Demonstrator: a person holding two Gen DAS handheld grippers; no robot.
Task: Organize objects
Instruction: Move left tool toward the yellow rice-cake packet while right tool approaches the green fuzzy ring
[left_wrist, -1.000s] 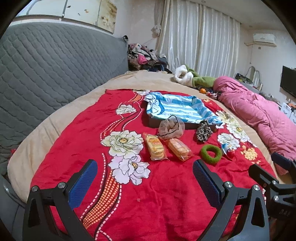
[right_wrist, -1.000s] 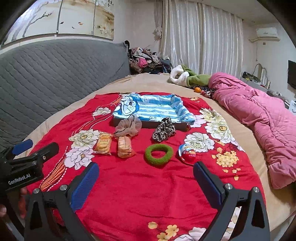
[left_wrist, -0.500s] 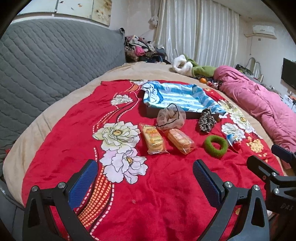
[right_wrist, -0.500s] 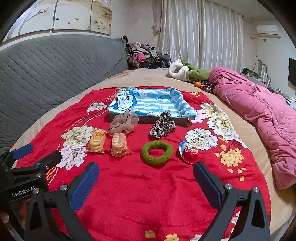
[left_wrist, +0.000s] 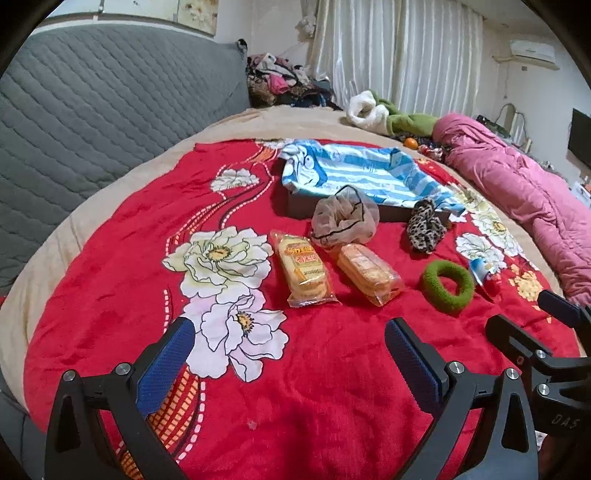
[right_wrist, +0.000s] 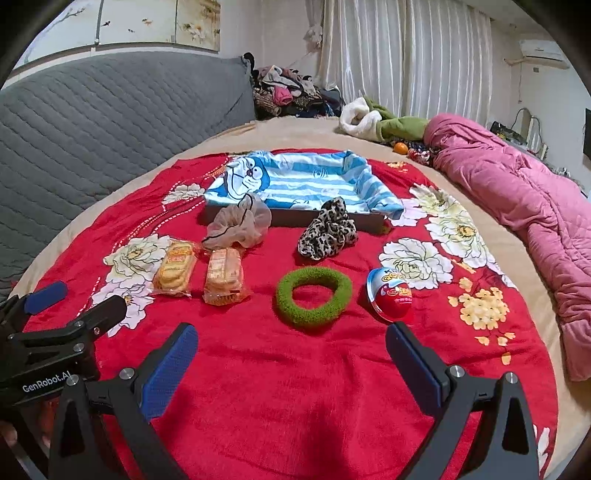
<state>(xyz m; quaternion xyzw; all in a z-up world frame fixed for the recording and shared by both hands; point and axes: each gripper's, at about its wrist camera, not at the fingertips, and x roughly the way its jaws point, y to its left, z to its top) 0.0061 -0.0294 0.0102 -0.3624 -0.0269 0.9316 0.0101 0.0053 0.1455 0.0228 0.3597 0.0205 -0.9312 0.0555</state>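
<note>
**Spotter:** What have you got in hand?

**Me:** Nothing. My left gripper is spread wide and empty above the red blanket, and my right gripper is just as wide, also empty. Neither touches anything.

**Spotter:** Where are the things to sort?

**Me:** All loose on the blanket, in front of the box lined with the blue striped cloth. The beige scrunchie and the leopard scrunchie lie against its near wall. Closer to me are two cracker packs — the left pack and the right pack — then the green scrunchie and the chocolate egg. The box looks like the place for them, though that is my guess.

**Spotter:** What first?

**Me:** I judge the right gripper's nearest targets are the green scrunchie and the egg, the latter just ahead of its right finger. For the scrunchie I'd come down over one side of the ring, one finger inside the hole, and pinch the band. The plush blanket is soft — press too deep and I'll grab fabric too.

**Spotter:** And the left?

**Me:** The left pack sits straight ahead of it. I'd close across its short width, gently, so the crackers don't crush.
</note>
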